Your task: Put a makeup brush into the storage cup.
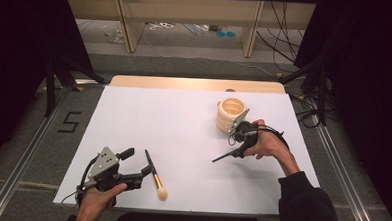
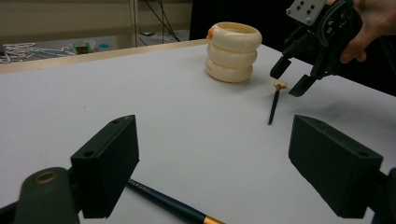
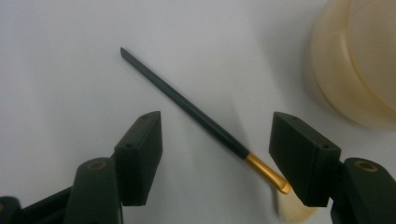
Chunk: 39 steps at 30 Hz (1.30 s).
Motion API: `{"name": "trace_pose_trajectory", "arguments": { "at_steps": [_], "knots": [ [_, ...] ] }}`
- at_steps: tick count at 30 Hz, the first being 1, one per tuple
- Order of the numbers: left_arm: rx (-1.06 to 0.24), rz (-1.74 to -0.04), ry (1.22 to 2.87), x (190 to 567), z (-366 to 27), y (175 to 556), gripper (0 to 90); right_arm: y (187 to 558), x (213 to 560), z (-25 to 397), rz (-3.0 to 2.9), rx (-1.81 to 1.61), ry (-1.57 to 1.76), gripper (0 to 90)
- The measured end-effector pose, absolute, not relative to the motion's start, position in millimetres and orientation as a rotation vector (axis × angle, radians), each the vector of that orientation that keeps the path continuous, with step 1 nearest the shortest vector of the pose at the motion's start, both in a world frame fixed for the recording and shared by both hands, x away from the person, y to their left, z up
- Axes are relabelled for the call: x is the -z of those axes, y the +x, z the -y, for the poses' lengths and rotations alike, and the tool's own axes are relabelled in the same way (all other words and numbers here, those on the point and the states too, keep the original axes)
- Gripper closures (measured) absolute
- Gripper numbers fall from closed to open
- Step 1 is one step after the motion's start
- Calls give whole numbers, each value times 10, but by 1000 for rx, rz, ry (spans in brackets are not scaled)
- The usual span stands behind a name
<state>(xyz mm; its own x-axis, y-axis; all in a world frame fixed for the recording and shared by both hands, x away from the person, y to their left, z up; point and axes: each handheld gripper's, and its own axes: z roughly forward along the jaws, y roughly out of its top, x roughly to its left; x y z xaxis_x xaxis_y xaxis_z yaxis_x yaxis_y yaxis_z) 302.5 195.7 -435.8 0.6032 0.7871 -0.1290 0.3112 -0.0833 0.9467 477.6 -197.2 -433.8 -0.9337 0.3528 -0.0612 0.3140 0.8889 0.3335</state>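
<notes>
Two dark-handled makeup brushes lie on the white table [image 1: 183, 135]. One brush [image 1: 153, 174], with a gold ferrule and a pale head, lies by my left gripper [image 1: 139, 160]; its handle [image 2: 163, 203] passes under the open jaws of that gripper [image 2: 215, 163]. The other brush [image 1: 224, 157] lies below my right gripper [image 1: 236, 146], which hovers over it. In the right gripper view this brush [image 3: 196, 116] runs slantwise between the open jaws of my right gripper [image 3: 215, 154], untouched. A cream ringed cup [image 1: 230, 114] stands upright just behind the right gripper.
The cup [image 3: 359, 70] is close on the right of the right gripper's jaws. From the left gripper view, the cup [image 2: 232, 51], the far brush [image 2: 274, 105] and the right gripper [image 2: 287, 80] sit across the table. A wooden strip [image 1: 195, 84] borders the far edge.
</notes>
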Motion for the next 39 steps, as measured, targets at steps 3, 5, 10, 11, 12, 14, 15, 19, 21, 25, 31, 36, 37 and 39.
{"name": "trace_pose_trajectory", "arguments": {
  "at_steps": [3, 5, 10, 11, 12, 14, 15, 19, 21, 25, 31, 36, 37, 39],
  "knots": [
    [-509, -923, 1665, 4356, -1963, 3028, 159, 4787, 4342, 1940, -2944, -458, 495, 383],
    [-509, -923, 1666, 4356, -1963, 3027, 158, 4803, 4361, 1890, -2956, -421, 463, 398],
    [-506, -922, 1663, 4355, -1962, 3027, 159, 4831, 4396, 1851, -2965, -391, 453, 408],
    [-507, -921, 1663, 4354, -1963, 3029, 159, 4831, 4396, 1851, -2965, -391, 453, 408],
    [-507, -922, 1663, 4354, -1963, 3029, 159, 4835, 4406, 1850, -2970, -379, 454, 409],
    [-507, -925, 1662, 4355, -1961, 3025, 159, 4848, 4429, 1852, -2980, -354, 441, 414],
    [-508, -924, 1663, 4355, -1961, 3025, 159, 4856, 4440, 1854, -2981, -355, 438, 416],
    [-508, -927, 1661, 4355, -1965, 3029, 159, 4877, 4458, 1861, -2987, -332, 438, 438],
    [-508, -927, 1662, 4354, -1965, 3029, 158, 4886, 4456, 1863, -2991, -309, 416, 445],
    [-506, -925, 1666, 4356, -1964, 3029, 158, 4920, 4448, 1854, -2991, -288, 364, 462],
    [-508, -931, 1660, 4355, -1968, 3029, 159, 4919, 4479, 1801, -3021, -280, 366, 484],
    [-509, -932, 1660, 4355, -1971, 3031, 159, 4951, 4495, 1794, -3039, -244, 325, 507],
    [-509, -932, 1659, 4354, -1971, 3030, 159, 4958, 4498, 1796, -3038, -244, 314, 513],
    [-507, -932, 1656, 4352, -1972, 3032, 158, 4966, 4489, 1793, -3045, -227, 300, 526]
  ]
}}
